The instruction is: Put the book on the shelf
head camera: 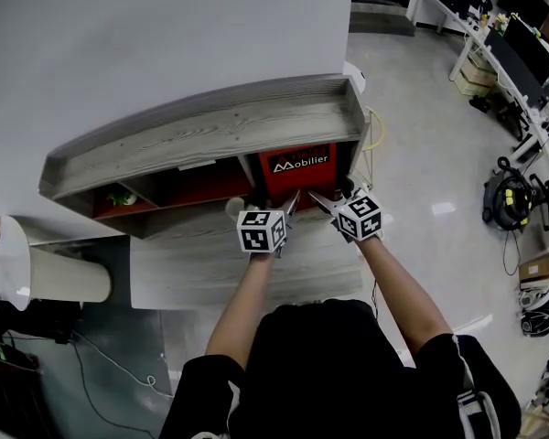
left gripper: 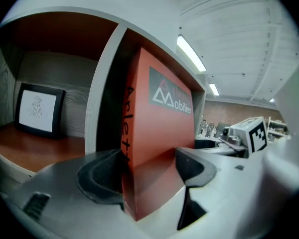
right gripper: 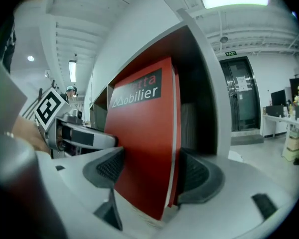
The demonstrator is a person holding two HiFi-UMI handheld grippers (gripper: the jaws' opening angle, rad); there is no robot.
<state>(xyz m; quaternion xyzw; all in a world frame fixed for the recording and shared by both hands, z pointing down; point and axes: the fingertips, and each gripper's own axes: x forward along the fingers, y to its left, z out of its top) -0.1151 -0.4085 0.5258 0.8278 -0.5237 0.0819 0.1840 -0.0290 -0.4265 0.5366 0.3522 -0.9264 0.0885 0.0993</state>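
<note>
**Both grippers clamp the red book, which stands upright at the mouth of the shelf's right-hand compartment.**

The left gripper (left gripper: 147, 171) has its dark ribbed pads (left gripper: 102, 176) closed on the large red hardback book with a grey title band (left gripper: 159, 128), one by the lettered spine and one on the front cover. The right gripper (right gripper: 152, 173) pinches the opposite edge across covers and pages, its jaws held wide by the book's thickness. The book stands between the divider and end wall of the grey wood-grain shelf with red-brown lining (head camera: 220, 131); how deep it sits I cannot tell. It looks stiff, fairly heavy and smooth-faced, so it may slide in the pads. Low grips on both edges suit it.
</note>
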